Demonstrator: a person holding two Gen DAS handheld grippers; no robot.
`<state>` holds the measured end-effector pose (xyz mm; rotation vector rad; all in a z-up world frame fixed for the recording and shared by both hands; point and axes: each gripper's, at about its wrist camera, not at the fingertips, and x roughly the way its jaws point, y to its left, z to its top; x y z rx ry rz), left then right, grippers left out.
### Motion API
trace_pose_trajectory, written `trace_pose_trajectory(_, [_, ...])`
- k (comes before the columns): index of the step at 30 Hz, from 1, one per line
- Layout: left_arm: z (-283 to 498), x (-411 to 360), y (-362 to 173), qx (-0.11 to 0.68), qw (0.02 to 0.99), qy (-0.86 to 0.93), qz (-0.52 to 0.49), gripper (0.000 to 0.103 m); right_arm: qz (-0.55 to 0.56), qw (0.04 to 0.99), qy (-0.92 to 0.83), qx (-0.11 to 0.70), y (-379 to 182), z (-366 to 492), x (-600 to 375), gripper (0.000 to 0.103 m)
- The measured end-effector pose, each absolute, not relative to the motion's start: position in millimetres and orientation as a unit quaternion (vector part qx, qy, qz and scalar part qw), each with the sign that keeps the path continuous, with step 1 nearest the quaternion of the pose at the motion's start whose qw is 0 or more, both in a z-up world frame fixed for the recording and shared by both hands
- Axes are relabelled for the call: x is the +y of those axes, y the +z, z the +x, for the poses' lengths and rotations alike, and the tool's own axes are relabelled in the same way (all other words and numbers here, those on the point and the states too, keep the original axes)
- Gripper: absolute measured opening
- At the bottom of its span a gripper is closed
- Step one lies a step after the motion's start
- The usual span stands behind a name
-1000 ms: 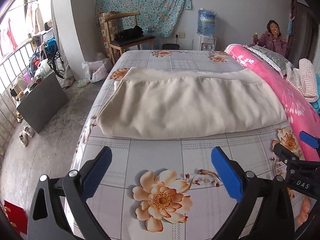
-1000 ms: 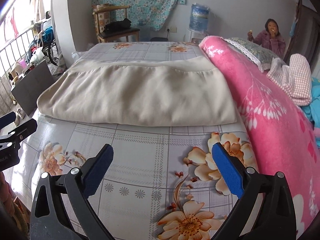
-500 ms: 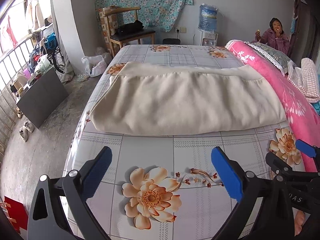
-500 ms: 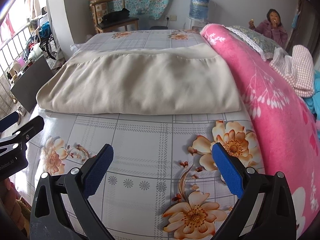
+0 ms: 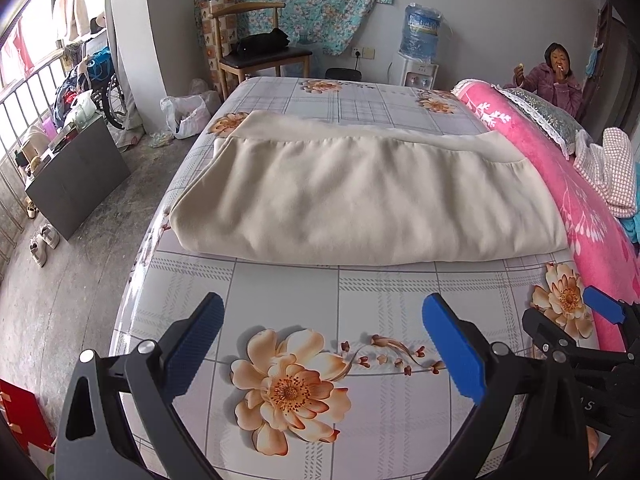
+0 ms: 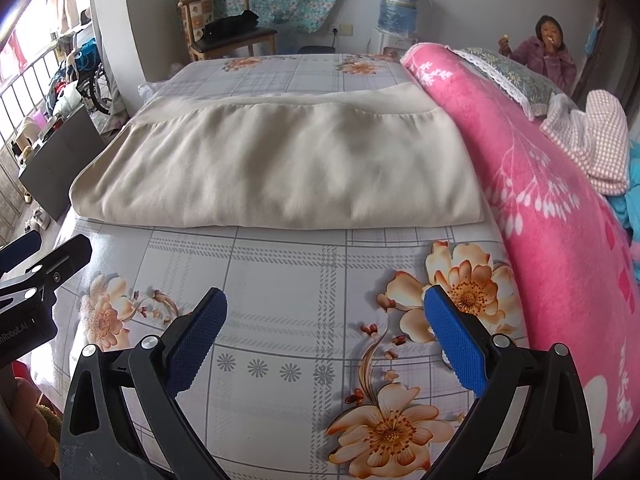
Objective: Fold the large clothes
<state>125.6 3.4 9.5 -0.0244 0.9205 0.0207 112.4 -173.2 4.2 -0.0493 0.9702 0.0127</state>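
Left claw [image 5: 320, 344] spread wide, empty, low over bed [image 5: 384, 304] near foot end. Right claw [image 6: 324, 340] likewise spread, empty, just beside pink blanket [image 6: 540, 200]. Both well short of garment. Cream garment [image 5: 360, 196] lies flat mid-bed, doubled over, near fold edge facing claws, far hem showing beyond. Looks soft, thick, floppy, light enough; will sag and slide on sheet. Best hold judged at two near corners, pinching all layers. Further off: chair [image 5: 256, 56], water bottle [image 5: 424, 32], seated person [image 5: 558, 80].
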Motion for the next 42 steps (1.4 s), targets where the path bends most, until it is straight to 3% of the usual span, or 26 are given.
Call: trace_pose_trajectory(42, [123.0, 5.2, 10.0, 0.446, 0.894, 0.008, -0.023, 0.098, -0.023, 0.882, 0.002, 0.471, 5.7, 110.7, -173.8, 0.095])
